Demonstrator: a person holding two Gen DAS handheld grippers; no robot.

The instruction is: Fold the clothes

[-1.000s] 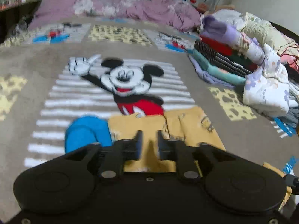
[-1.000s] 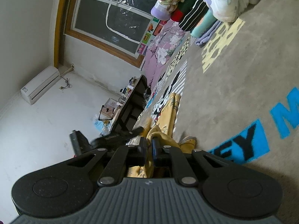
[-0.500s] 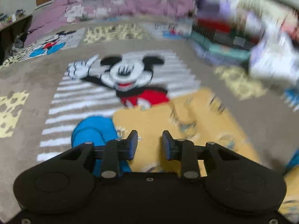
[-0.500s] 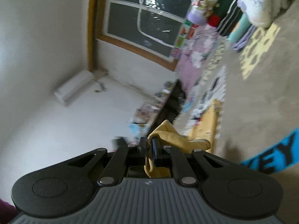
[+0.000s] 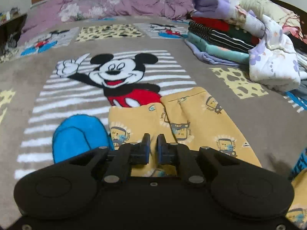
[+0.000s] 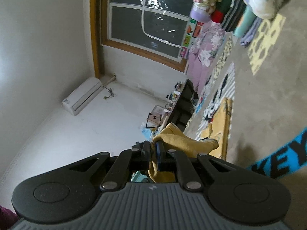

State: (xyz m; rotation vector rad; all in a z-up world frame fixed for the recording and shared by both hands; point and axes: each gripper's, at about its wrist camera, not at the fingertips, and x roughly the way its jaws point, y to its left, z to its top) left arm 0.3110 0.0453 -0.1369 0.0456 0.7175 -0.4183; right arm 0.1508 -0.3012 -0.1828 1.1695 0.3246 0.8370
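Yellow pants (image 5: 191, 118) flat on cartoon blanket (image 5: 259, 118); folded clothes stack (image 5: 216, 38) beyond at right. Left hand-held gripper (image 5: 153, 143) closing over pants, narrow gap. Right hand-held gripper (image 6: 153, 149) pinches yellow cloth.

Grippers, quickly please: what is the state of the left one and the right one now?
Left gripper: jaws closing over the yellow pants; whether the pads grip fabric cannot be told.
Right gripper: closed, holding a fold of the yellow pants.

Right gripper (image 6: 153, 149) jaws clamped on yellow garment (image 6: 173, 140); blanket (image 6: 268, 99) beyond.
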